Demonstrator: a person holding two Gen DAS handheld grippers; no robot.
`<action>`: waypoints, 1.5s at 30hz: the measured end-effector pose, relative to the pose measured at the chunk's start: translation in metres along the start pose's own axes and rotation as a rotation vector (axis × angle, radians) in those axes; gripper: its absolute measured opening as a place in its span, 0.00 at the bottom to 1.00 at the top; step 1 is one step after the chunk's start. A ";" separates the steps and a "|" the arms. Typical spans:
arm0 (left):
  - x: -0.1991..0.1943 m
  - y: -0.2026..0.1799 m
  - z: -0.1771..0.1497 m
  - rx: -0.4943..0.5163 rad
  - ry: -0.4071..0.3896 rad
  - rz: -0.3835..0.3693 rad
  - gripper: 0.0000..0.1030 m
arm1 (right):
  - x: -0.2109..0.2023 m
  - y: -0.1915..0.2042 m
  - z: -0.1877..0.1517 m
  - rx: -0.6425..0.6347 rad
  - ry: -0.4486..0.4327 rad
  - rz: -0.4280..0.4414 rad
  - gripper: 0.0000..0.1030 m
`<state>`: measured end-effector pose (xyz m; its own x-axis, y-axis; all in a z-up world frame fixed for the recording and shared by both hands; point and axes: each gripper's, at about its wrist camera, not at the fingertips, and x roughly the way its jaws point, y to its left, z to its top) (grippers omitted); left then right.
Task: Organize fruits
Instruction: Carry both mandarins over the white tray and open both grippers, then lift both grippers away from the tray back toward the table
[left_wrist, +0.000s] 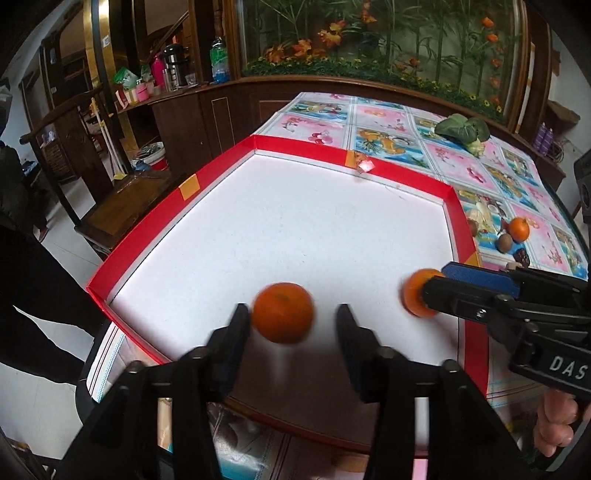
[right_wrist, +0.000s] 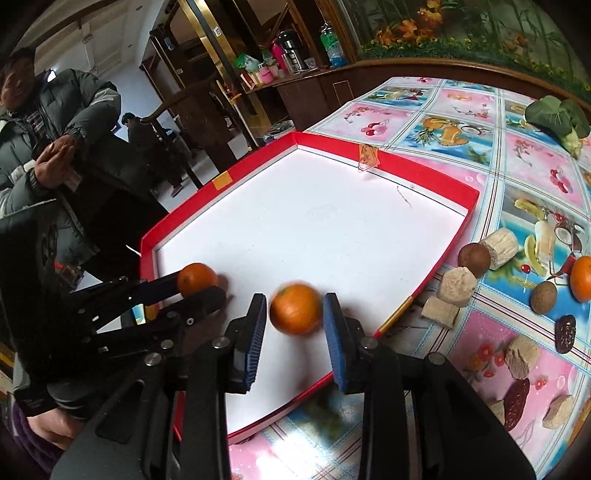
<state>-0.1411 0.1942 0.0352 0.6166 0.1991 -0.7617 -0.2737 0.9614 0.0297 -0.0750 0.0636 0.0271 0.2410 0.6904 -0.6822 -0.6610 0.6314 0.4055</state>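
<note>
Between our left gripper (left_wrist: 291, 325)'s parted jaws sits one orange (left_wrist: 283, 312), untouched on its right, while our right gripper (right_wrist: 295, 314) likewise loosely brackets another orange (right_wrist: 296, 308) over the tray (left_wrist: 295, 146).

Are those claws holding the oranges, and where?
The left gripper holds nothing: its jaws stand wider than the blurred orange between them. On the right gripper, jaws flank the sides of a second orange; contact cannot be told.

Surfaces: card, plastic, rind

The red tray (left_wrist: 458, 210) looks like smooth card with a matt white floor; the oranges' (right_wrist: 295, 308) rind is faintly glossy; the floral tablecloth (right_wrist: 532, 177) shines like plastic.
</note>
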 end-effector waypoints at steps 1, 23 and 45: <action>-0.001 0.000 0.000 0.001 -0.005 0.007 0.57 | -0.002 -0.002 0.001 0.005 0.000 0.007 0.36; 0.004 0.001 0.002 0.030 0.010 0.059 0.66 | -0.025 -0.029 -0.017 -0.037 0.141 -0.059 0.45; -0.029 -0.019 -0.008 0.111 -0.025 -0.023 0.67 | -0.069 -0.053 -0.008 -0.003 -0.013 -0.074 0.45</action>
<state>-0.1598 0.1689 0.0518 0.6403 0.1803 -0.7467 -0.1770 0.9805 0.0850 -0.0621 -0.0202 0.0477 0.2987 0.6462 -0.7022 -0.6427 0.6802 0.3525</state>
